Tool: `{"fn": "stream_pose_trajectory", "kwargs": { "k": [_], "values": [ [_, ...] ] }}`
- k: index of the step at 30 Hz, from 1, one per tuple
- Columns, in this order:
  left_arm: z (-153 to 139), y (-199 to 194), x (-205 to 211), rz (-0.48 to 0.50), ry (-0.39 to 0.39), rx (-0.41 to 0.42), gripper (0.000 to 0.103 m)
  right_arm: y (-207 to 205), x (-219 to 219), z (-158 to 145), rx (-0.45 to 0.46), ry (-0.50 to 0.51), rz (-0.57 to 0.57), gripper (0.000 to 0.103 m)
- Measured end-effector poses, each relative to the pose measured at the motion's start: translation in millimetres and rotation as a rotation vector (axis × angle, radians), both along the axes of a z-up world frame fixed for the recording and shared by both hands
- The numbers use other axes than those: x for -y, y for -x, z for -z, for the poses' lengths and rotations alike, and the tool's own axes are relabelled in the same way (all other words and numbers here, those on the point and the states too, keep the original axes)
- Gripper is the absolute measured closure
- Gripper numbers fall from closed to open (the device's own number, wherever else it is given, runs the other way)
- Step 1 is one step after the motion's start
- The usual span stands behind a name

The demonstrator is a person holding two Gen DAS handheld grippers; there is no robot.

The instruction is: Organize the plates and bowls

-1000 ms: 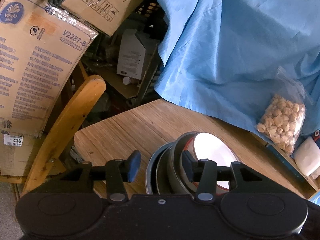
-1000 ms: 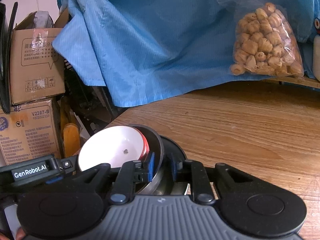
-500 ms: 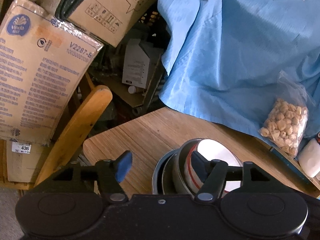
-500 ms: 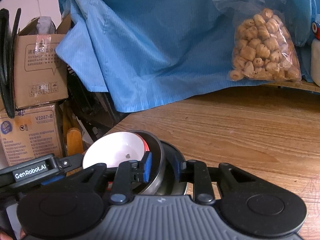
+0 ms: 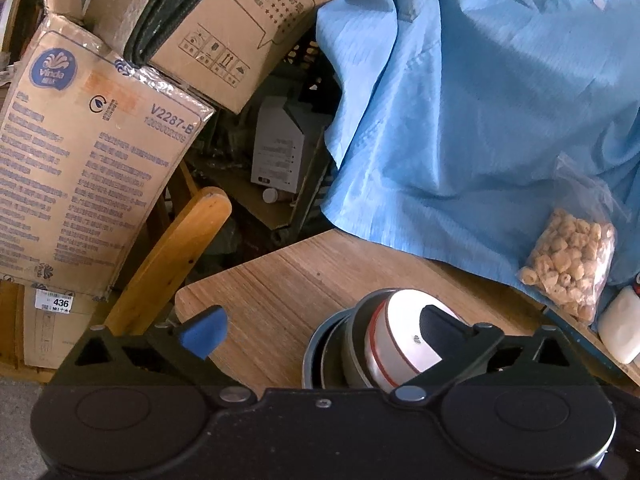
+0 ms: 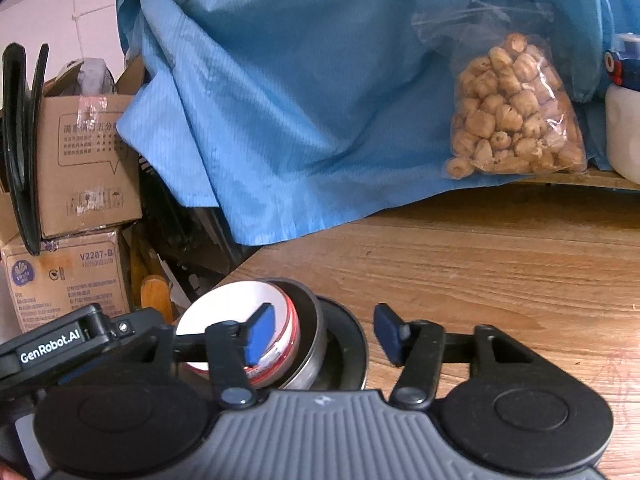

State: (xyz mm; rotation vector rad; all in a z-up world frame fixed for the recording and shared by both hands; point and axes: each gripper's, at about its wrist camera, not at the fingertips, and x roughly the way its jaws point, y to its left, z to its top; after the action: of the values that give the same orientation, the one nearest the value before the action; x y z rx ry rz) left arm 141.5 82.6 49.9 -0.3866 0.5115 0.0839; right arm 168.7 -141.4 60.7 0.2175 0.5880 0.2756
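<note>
A white bowl with a red rim (image 5: 400,320) sits nested in a steel bowl (image 5: 354,346), which rests in a dark plate (image 5: 315,356) near the corner of the wooden table (image 5: 280,280). My left gripper (image 5: 320,330) has its jaws opening wide. One finger hangs over the white bowl, the other is left of the stack, and no pad presses on anything. In the right wrist view the right gripper (image 6: 323,332) is also opening. It straddles the right rims of the white bowl (image 6: 232,308), steel bowl (image 6: 310,344) and plate (image 6: 354,344) without gripping them.
A blue cloth (image 5: 460,120) drapes over the table's far side, with a clear bag of snacks (image 6: 516,116) and a white container (image 6: 622,132) beside it. Cardboard boxes (image 5: 92,152) and a wooden chair back (image 5: 176,256) stand beyond the left table edge.
Both grippers have opened. The right jaws, earlier pinched on the steel bowl's rim, have let go. The left jaws have spread wide, and the stack stays put.
</note>
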Motion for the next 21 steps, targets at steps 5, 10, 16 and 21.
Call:
{"fn": "stream_pose_trajectory", "kwargs": {
  "k": [5, 10, 16, 21],
  "values": [
    [-2, 3, 2, -0.006, 0.006, 0.002, 0.001, 6, 5, -2, 0.017, -0.018, 0.0, 0.018],
    [-9, 11, 5, -0.014, 0.008, 0.034, 0.001, 13, 11, -4, 0.038, -0.045, 0.006, 0.004],
    [-13, 22, 9, -0.047, -0.026, 0.074, 0.001, 22, 19, -6, 0.075, -0.048, 0.016, 0.0],
    [-19, 37, 16, -0.056, -0.081, 0.131, 0.001, 31, 22, -6, 0.089, -0.047, -0.002, 0.0]
  ]
}}
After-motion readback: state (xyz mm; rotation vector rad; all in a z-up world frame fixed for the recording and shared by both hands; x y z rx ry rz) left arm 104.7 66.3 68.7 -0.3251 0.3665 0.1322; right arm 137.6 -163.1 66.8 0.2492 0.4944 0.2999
